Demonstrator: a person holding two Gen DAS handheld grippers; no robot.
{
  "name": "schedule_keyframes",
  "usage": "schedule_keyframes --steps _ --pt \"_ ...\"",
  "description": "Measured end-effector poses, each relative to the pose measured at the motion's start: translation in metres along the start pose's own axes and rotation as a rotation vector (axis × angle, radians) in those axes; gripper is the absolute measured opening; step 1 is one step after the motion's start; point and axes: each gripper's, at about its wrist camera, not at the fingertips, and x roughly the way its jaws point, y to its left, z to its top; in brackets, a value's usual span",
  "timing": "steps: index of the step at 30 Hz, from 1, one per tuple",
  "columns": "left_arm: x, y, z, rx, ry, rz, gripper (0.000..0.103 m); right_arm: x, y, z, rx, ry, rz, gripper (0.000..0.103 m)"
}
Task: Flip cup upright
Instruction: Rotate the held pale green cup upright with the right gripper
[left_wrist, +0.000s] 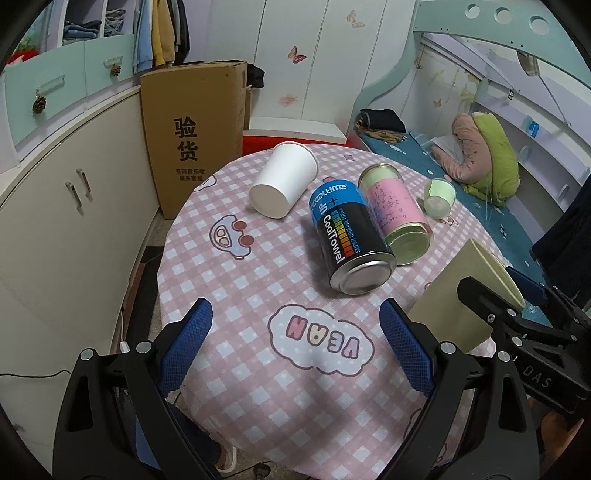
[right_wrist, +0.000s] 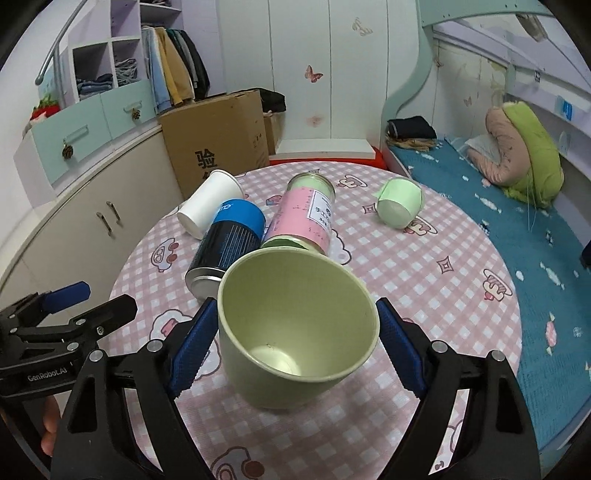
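Note:
A pale olive-green cup (right_wrist: 295, 332) stands between the blue pads of my right gripper (right_wrist: 295, 325), mouth up and tilted toward the camera; the pads press its sides. In the left wrist view the same cup (left_wrist: 454, 295) shows at the right with the right gripper (left_wrist: 517, 306) around it. My left gripper (left_wrist: 295, 325) is open and empty above the pink checked tablecloth (left_wrist: 258, 280). A white paper cup (left_wrist: 282, 179) lies on its side at the far left of the table. A small mint-green cup (left_wrist: 439, 195) lies on its side at the far right.
A black and blue CoolTowel can (left_wrist: 349, 236) and a pink-labelled jar (left_wrist: 393, 214) lie side by side mid-table. A cardboard box (left_wrist: 192, 136) stands behind the table on the left beside white cabinets (left_wrist: 55, 221). A bed (right_wrist: 517, 221) runs along the right.

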Motion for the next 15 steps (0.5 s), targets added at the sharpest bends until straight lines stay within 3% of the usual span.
schedule_keyframes --steps 15 --pt "-0.027 0.007 -0.006 -0.009 -0.036 0.016 0.092 -0.020 0.019 -0.006 -0.006 -0.040 0.043 0.080"
